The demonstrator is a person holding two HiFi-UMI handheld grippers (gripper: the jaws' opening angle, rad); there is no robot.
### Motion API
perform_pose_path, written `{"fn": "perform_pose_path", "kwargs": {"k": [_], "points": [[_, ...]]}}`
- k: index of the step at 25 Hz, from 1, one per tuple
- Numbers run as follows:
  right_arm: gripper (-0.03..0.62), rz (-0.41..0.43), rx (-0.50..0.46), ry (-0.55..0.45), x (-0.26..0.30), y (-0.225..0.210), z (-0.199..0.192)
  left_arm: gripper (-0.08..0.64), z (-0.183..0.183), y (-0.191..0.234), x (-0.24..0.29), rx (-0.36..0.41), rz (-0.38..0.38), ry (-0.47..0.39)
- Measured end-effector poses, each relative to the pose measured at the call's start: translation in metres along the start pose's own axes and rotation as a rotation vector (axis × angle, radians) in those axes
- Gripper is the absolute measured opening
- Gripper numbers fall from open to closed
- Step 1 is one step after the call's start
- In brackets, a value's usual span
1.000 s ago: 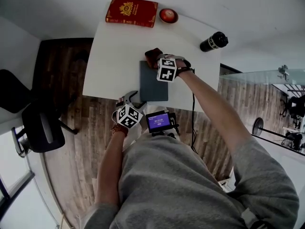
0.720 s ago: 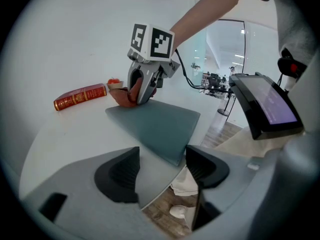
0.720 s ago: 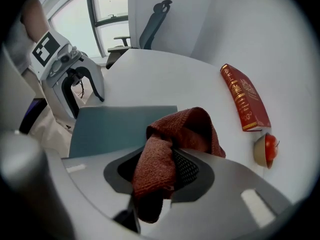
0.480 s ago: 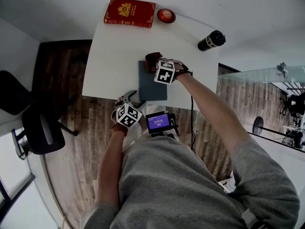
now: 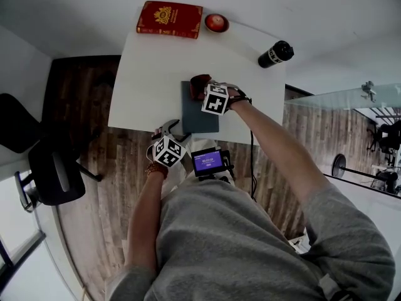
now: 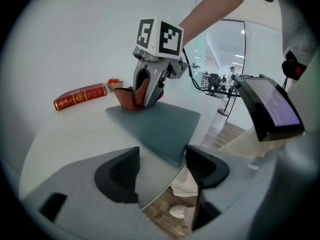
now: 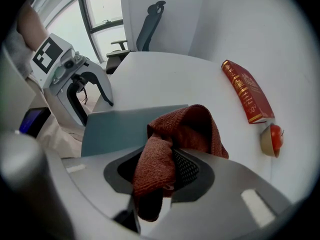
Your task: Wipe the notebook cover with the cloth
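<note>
Rust-red terry cloth (image 7: pixel 175 134) is bunched between the jaws of my right gripper (image 5: pixel 203 88), which are closed on it so that a fold hangs out of the front and another droops below. That gripper presses the cloth onto the far end of the slate-grey notebook (image 5: pixel 199 119), close to its far left corner. The notebook lies flat and closed on the white table (image 5: pixel 150 68). Its long axis runs straight away from me, and one short edge sits near the table's near edge.

My left gripper (image 6: pixel 162 171) hovers at that near edge, just beside the notebook's near left corner, with its jaws wide apart and nothing in them; between them I see only the table edge and wooden floor.

At the far edge of the table a red hardback book (image 5: pixel 170 19) lies flat with a small bowl (image 5: pixel 217 22) holding something red beside it. A black bottle (image 5: pixel 276 54) lies on its side, well apart to the right.
</note>
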State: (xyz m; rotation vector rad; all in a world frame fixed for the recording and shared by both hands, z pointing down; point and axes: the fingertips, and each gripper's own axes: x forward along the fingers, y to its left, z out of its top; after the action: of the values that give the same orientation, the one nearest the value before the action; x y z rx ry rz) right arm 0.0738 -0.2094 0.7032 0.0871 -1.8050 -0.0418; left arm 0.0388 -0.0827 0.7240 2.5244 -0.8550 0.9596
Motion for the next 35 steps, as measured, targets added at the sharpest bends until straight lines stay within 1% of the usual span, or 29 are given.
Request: {"fn": "perform_pose_path", "kwargs": {"k": [22,26,35], "points": [[0.137,0.027,0.044,-0.027,-0.003,0.038,0.002,0.284,0.001,0.002,0.000,-0.007,0.009,-0.001],[0.135,0.032,0.061,-0.027,-0.003,0.048,-0.003,0.284,0.003,0.001,0.002,-0.002,0.003,-0.004],[0.135,0.087,0.046,-0.037,-0.004,0.081,-0.001,0.284,0.001,0.003,0.001,-0.002,0.006,-0.005]]}}
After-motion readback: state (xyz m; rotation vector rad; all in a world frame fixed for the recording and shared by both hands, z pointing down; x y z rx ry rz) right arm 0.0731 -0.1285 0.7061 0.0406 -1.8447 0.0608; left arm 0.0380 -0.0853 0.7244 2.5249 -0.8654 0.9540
